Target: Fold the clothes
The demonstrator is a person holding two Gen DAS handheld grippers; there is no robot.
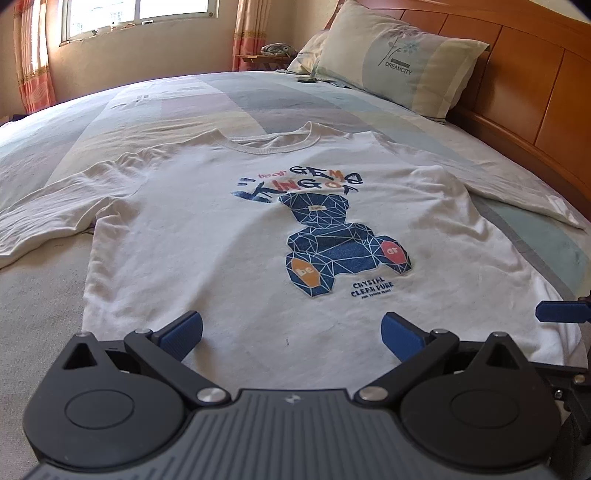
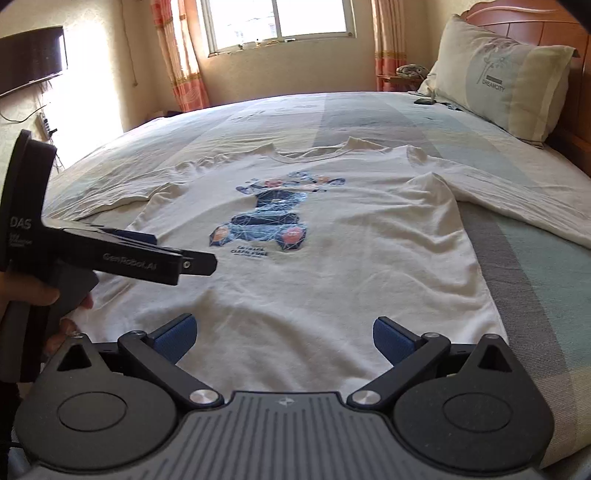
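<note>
Shirt [image 1: 229, 236], one, white long-sleeve with blue bear print, flat and face up on the bed [image 1: 155, 107], collar at 12 o'clock. Left view: left tongs [image 1: 291, 334] wide open over the hem at 6, holding nothing. One pillow [image 1: 399, 55] at 1 o'clock against the headboard [image 1: 517, 74]; blue pad of the right tongs [image 1: 563, 312] at 3 o'clock. Right view: right tongs [image 2: 282, 338] wide open over the hem at 6, empty. Left tongs [image 2: 147, 238], side-on at 9 o'clock, overlap the shirt's left edge; hand [image 2: 26, 291] grips the handle. One window [image 2: 277, 18] at 12, two curtains.
</note>
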